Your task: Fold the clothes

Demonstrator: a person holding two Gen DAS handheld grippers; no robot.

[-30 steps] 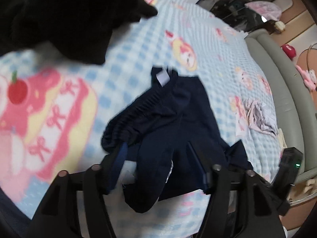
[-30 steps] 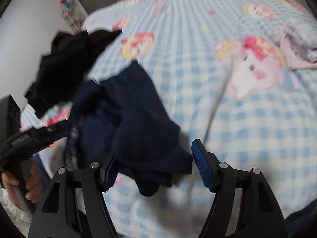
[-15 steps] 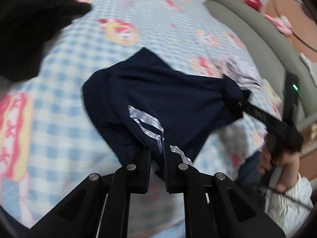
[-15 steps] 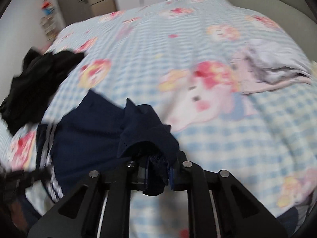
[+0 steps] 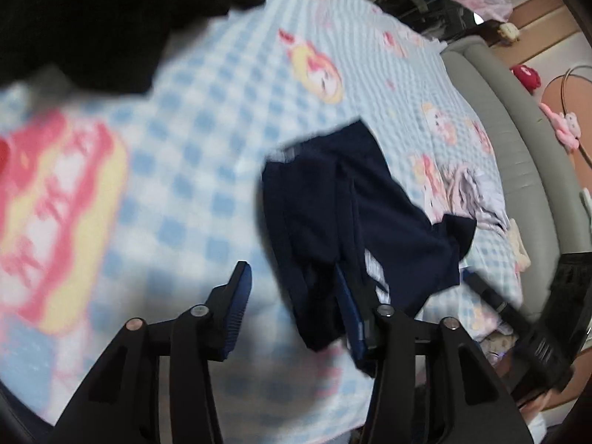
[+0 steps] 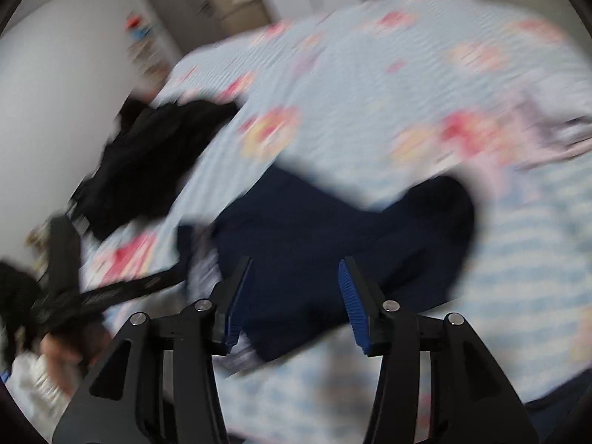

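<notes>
Both hand-held grippers, left and right, are opening, released above the navy shorts on the bed.

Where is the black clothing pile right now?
Left wrist view: black clothing pile at upper left on the checked bedspread, beyond the navy shorts.

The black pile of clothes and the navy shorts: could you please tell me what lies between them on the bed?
Only bare checked bedsheet separates the black pile of clothes from the navy shorts; the left wrist view shows it best.
</notes>
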